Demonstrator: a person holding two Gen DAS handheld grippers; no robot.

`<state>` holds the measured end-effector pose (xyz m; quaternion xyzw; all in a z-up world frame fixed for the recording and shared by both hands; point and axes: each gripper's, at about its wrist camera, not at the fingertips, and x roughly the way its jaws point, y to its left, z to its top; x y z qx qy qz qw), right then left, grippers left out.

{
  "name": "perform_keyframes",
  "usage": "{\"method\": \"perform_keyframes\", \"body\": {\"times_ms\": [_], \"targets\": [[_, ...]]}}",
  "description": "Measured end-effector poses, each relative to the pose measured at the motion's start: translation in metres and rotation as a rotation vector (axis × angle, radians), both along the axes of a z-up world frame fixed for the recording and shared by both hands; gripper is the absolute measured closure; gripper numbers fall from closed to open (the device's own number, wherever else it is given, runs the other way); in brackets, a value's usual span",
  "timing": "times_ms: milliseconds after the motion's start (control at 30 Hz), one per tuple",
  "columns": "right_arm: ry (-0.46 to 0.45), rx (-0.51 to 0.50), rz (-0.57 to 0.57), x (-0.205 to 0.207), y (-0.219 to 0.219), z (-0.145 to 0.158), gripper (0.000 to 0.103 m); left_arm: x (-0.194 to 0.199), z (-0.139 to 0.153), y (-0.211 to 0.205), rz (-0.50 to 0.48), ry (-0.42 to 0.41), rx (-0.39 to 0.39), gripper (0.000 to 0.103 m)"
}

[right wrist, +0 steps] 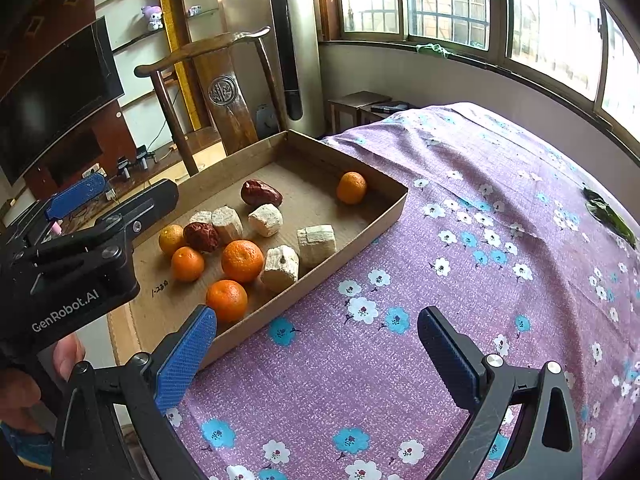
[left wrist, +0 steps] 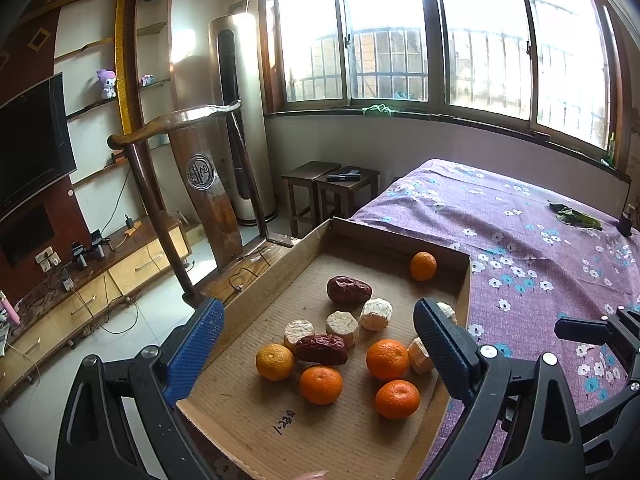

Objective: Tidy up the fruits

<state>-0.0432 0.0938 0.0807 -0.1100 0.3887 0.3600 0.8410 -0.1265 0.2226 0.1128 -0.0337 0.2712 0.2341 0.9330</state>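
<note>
Fruits, round orange tangerines [left wrist: 387, 359], lie mixed in the shallow cardboard tray [left wrist: 256, 280]; at 12 o'clock, one tangerine [left wrist: 423, 266] apart. I keep my left gripper [left wrist: 318, 342] and right gripper [right wrist: 316, 354] wide open, empty, probably to sort.

left tongs [left wrist: 320, 344]: spread wide | right tongs [right wrist: 316, 344]: spread wide

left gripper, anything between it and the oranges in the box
Nothing visible blocks it. The left gripper hangs open above the cardboard box, and the nearest oranges lie bare on the box floor just under its fingers. A red date rests beside one orange, not over it.
</note>
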Motion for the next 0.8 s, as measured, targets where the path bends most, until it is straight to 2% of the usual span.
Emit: {"method": "perform_keyframes", "body": {"times_ms": [800], "targets": [[0.009,-0.019,0.016,-0.0004,0.0042,-0.0056,0.001,0.0005,-0.0063,0.0030,0.005,0.007,-0.008,0.008]]}}
